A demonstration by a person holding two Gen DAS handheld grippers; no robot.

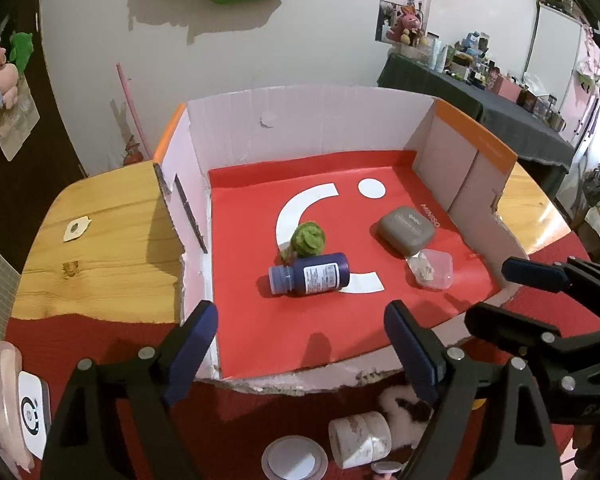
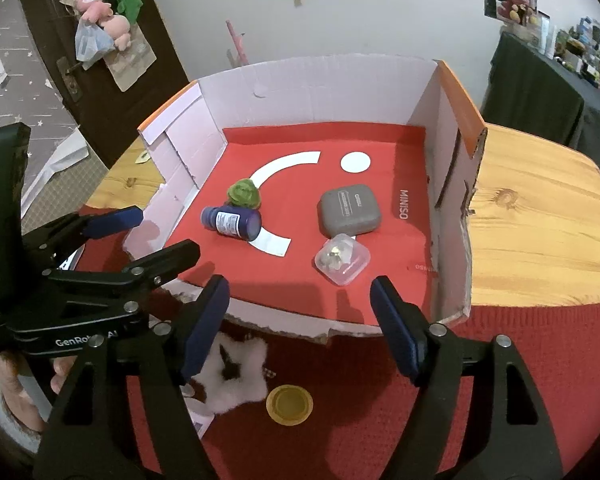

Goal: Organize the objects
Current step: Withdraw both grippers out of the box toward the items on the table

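Red cloth nearest, with loose items: white fluffy toy (image 2: 236, 376), yellow lid (image 2: 289, 404), tape roll (image 1: 359, 443). Left gripper (image 1: 300, 354) and right gripper (image 2: 300, 328) both spread wide, empty, at the torn front edge of the cardboard box (image 1: 296, 120). Inside: purple bottle (image 1: 310, 274) on its side, touching the green felt ball (image 1: 308, 238); clear plastic case (image 2: 342, 259); grey pouch (image 2: 350, 210). Bottle looks rigid, smooth, prone to rolling: grip mid-body. Back half open.

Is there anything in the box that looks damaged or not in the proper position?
Yes. The dark blue bottle lies on its side against the green felt ball, not upright. The cardboard box has a torn, ragged front edge. Both grippers hang open before it.
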